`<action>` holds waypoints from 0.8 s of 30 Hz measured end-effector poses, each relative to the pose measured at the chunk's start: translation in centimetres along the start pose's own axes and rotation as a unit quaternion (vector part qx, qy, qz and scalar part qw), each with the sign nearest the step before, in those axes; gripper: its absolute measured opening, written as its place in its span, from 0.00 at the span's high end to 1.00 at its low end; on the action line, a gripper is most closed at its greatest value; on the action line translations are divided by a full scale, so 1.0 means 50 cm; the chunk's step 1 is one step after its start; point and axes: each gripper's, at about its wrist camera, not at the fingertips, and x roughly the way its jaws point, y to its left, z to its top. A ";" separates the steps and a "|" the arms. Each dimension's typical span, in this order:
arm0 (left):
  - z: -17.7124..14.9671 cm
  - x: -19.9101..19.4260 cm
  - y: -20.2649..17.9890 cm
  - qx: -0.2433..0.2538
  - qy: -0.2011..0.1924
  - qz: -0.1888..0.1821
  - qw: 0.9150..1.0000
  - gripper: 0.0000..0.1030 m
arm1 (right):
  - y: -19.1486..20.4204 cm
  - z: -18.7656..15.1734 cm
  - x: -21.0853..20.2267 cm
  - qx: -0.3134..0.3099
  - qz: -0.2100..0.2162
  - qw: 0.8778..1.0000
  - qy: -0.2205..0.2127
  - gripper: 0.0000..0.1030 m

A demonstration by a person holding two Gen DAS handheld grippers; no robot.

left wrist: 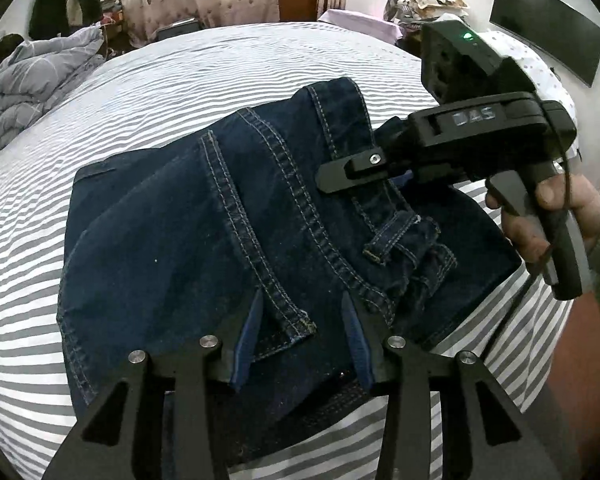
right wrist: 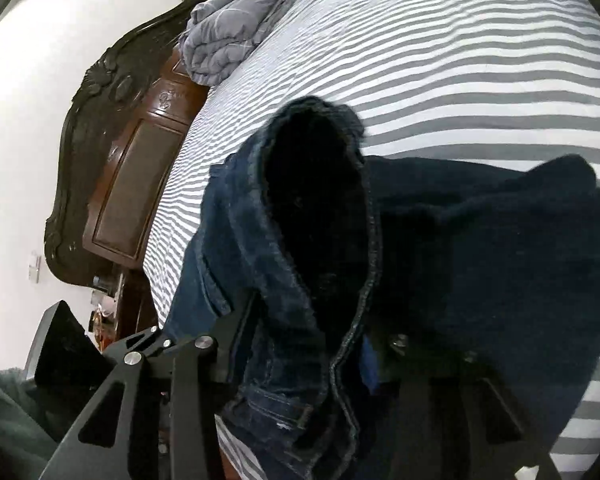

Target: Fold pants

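Note:
Dark blue jeans [left wrist: 160, 240] lie folded on the striped bed [left wrist: 220, 72], several seams running toward me. My left gripper [left wrist: 302, 300] hovers low over their near edge, jaws open, blue pads [left wrist: 248, 336] either side of a stitched hem end without pressing it. From the right, a hand [left wrist: 540, 224] brings my right gripper [left wrist: 352, 152] onto the waistband near a belt loop. In the right wrist view the jeans [right wrist: 500, 260] bunch up and a thick waistband fold fills the gap of the right gripper [right wrist: 308, 320], shut on it; the right finger is mostly hidden by denim.
A crumpled grey duvet [left wrist: 32, 80] lies at the bed's far left corner, by the dark wooden headboard [right wrist: 112, 140]. A black screen [left wrist: 548, 44] hangs on the right wall, with piled bedding beneath. Striped sheet [right wrist: 460, 60] stretches beyond the jeans.

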 end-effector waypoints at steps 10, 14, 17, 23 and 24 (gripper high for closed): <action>0.022 -0.002 0.013 -0.014 0.011 -0.014 1.000 0.58 | 0.042 -0.004 -0.026 0.053 -0.059 0.997 -0.025 0.84; 0.041 -0.023 0.006 -0.006 0.003 -0.025 1.000 0.58 | 0.097 0.004 -0.065 0.049 -0.074 0.995 -0.054 0.86; 0.061 -0.041 -0.005 -0.003 -0.002 -0.034 0.999 0.58 | 0.110 0.004 -0.107 0.045 -0.089 0.993 -0.070 0.86; 0.083 -0.060 -0.005 -0.005 -0.017 -0.045 0.999 0.53 | 0.045 -0.009 -0.197 0.096 -0.118 0.983 -0.099 0.86; 0.085 -0.059 -0.003 -0.008 -0.017 -0.041 0.999 0.51 | 0.017 -0.020 -0.201 0.112 -0.133 0.980 -0.096 0.86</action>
